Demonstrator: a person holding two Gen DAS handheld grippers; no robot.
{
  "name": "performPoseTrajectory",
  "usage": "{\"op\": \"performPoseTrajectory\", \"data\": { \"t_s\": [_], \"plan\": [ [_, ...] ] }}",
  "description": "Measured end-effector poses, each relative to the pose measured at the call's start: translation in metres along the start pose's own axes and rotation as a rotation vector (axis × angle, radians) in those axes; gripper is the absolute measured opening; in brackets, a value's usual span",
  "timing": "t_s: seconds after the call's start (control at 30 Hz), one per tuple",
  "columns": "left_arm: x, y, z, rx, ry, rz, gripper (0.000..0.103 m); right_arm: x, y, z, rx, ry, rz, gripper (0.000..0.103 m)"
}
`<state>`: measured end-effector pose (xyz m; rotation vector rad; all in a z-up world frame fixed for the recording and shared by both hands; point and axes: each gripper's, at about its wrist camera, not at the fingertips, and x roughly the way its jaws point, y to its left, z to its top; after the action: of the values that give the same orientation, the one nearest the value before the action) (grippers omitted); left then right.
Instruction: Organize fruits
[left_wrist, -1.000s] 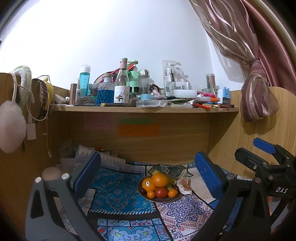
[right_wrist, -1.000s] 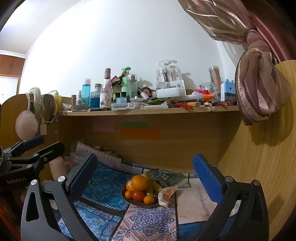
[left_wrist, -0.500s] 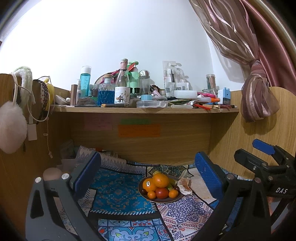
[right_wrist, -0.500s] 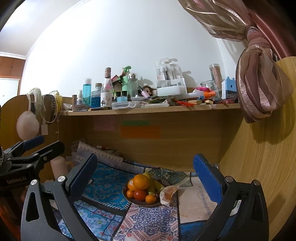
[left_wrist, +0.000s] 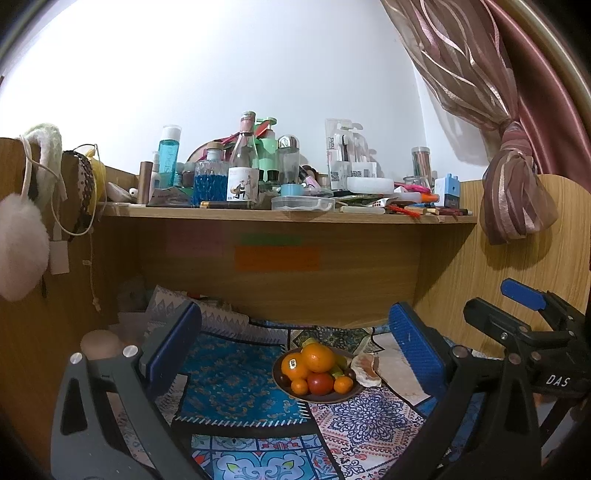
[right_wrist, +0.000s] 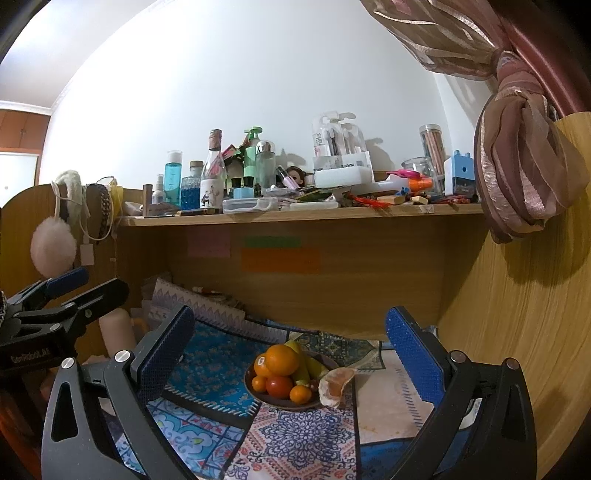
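The bowl (left_wrist: 317, 398) of fruit sits on the patterned cloths (left_wrist: 236, 384) covering the surface, under the shelf (left_wrist: 288, 215). Its far fruits are hidden behind the big orange (left_wrist: 317, 356); a second orange (left_wrist: 293, 364) carries a sticker too small to read. A peeled citrus piece (right_wrist: 334, 386) lies just beside the bowl's right rim. The left tool (left_wrist: 295, 354) is spread wide and empty, short of the bowl, its lower frame cut off. The right tool (right_wrist: 288, 358) is likewise wide and empty. "DAS" reads on the right tool's body in the left view. Shelf bottle labels are illegible.
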<state>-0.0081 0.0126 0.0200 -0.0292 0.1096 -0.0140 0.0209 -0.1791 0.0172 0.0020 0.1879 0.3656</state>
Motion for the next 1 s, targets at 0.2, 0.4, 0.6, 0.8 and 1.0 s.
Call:
{"op": "performPoseTrajectory", "data": {
  "t_s": [0.2,0.4,0.6,0.8,1.0],
  "plan": [
    [0.002,0.001,0.0,-0.003,0.002,-0.001,0.103,0.003,0.001,0.001,-0.001,0.0,0.0,0.103],
    [0.006,0.004,-0.001,-0.015,0.014,-0.001,0.103,0.006,0.003,0.001,-0.004,0.005,0.002,0.103],
    [0.008,0.004,-0.002,-0.017,0.021,-0.003,0.103,0.007,0.004,0.001,-0.004,0.005,0.0,0.103],
    [0.01,0.005,-0.003,-0.017,0.027,-0.014,0.103,0.009,0.004,0.003,-0.005,0.001,0.005,0.103],
    [0.013,0.005,-0.004,-0.013,0.036,-0.027,0.103,0.009,0.005,0.003,-0.004,0.002,0.004,0.103]
  ]
}}
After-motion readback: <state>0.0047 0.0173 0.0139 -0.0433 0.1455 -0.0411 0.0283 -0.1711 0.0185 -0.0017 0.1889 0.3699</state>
